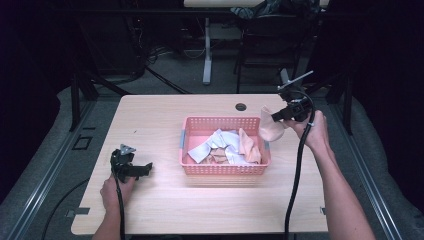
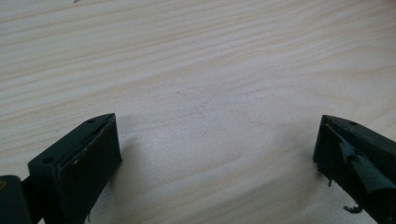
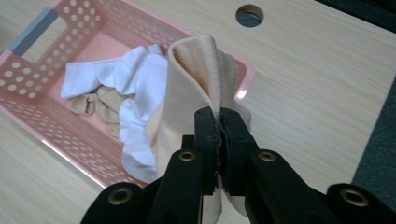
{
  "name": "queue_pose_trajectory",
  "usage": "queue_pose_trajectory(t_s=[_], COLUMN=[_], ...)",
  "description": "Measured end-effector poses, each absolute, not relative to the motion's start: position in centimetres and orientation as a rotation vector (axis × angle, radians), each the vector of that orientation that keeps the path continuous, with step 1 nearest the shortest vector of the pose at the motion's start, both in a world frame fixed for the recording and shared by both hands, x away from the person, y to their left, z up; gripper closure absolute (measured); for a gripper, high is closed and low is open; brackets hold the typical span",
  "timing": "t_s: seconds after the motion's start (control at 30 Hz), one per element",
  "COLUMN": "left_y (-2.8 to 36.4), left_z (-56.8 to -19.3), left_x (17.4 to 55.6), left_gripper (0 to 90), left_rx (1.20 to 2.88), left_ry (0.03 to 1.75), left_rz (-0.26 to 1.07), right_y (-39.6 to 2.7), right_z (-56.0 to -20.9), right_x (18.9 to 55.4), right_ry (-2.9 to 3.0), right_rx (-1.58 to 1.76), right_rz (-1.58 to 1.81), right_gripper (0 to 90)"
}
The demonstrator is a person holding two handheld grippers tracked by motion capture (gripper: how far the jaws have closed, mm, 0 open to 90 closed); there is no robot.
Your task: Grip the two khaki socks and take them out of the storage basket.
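high view first: we take the pink basket (image 1: 224, 170) as our landmark, sitting near the middle of the wooden table (image 1: 160, 210). our right gripper (image 1: 278, 115) hangs just past the basket's right end, above the rim, with its jaws pinched tight on a peach sock (image 1: 270, 127) that dangles free of the pile. in the right gripper view the two black jaws meet on a fold of that sock (image 3: 191, 88), the cloth standing up ahead of them and draping down toward the basket's near corner (image 3: 247, 77).

inside the basket we see more laundry left: white socks (image 1: 220, 142) bunched through the middle and another peach piece (image 1: 249, 146) toward the right end. we judge the sorting to be at an early stage, one item lifted out and several yet to come, with nothing laid on the table outside the basket so far.

our right hand (image 1: 315, 132) is raised off the table to the right of the basket, forearm angling in from the lower edge, gripper pointing back toward the basket. our left gripper (image 1: 142, 169) lies low on the table well to the left of the basket, aimed at it, hand (image 1: 116, 192) behind it. in the left gripper view its jaws stand wide apart over bare wood, holding nothing.
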State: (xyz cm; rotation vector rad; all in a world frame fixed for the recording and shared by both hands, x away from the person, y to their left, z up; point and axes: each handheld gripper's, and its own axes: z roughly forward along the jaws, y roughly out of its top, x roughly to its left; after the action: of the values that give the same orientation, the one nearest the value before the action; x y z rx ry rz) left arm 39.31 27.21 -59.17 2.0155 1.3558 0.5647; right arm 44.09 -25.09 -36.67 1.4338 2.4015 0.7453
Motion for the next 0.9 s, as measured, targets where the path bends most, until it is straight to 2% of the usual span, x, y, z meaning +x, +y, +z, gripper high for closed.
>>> queue_pose_trajectory(t_s=[0.53,0.9], left_y=[27.2,27.2], left_z=[-59.2,-59.2], left_x=[39.3,39.3], left_gripper=[0.4,0.4], left_rx=[2.008,2.011], left_ry=[1.359,1.357], left_rz=[0.566,0.566], right_y=[-30.8,-32.8], right_z=[-38.4,-41.7], right_x=[43.1,43.3], right_ry=[2.303,2.289], right_rx=[1.577,1.671], right_rz=[0.698,0.612], right_gripper=[86.8,86.7])
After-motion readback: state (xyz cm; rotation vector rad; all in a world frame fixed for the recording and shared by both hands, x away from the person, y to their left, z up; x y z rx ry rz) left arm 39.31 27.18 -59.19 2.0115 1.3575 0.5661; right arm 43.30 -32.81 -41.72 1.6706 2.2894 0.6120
